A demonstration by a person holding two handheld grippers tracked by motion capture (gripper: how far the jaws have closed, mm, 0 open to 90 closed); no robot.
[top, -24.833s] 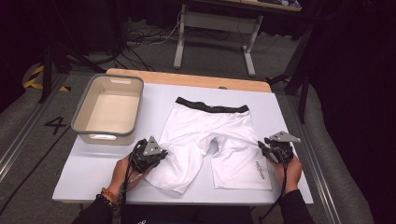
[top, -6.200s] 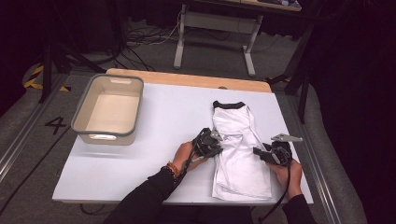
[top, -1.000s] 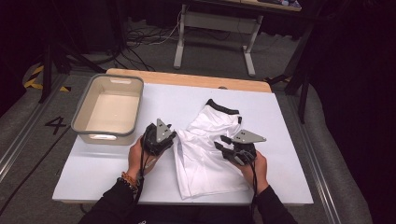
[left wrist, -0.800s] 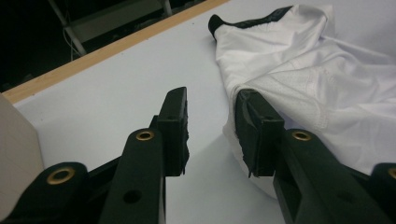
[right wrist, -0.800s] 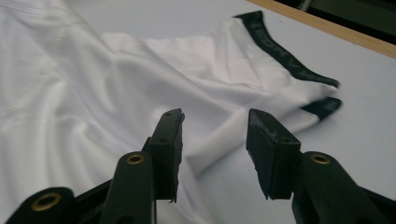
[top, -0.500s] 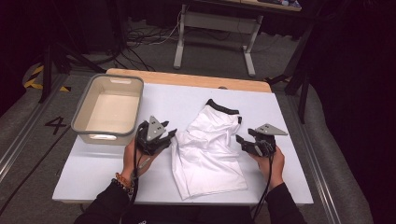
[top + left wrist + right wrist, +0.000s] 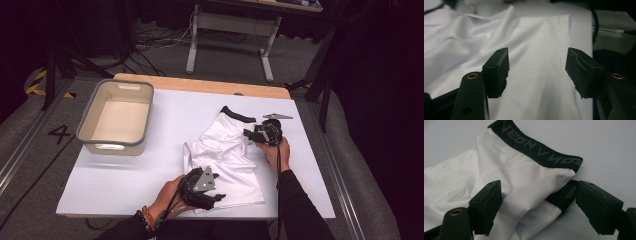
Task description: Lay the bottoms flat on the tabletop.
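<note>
Black waistband (image 7: 541,151) of white shorts (image 7: 506,185), just beyond right hand-held gripper (image 7: 537,210): grey lettering upside down, reads "NEON", rest unclear. Floor marking "4" (image 7: 59,133), far left of left hand-held gripper (image 7: 216,196).

From where I watch, the surface (image 7: 150,170) runs across the middle of the frame. The tub (image 7: 116,117) sits on it at centre left, well apart from the folded shorts (image 7: 222,155), which lie right of centre. Their waistband (image 7: 239,114) points toward the upper right (the far side of the surface). My left hand-held gripper (image 7: 216,196) lies at the lower edge of the shorts, bottom centre. My right hand-held gripper (image 7: 248,133) sits just beside the waistband end, at the shorts' right.
</note>
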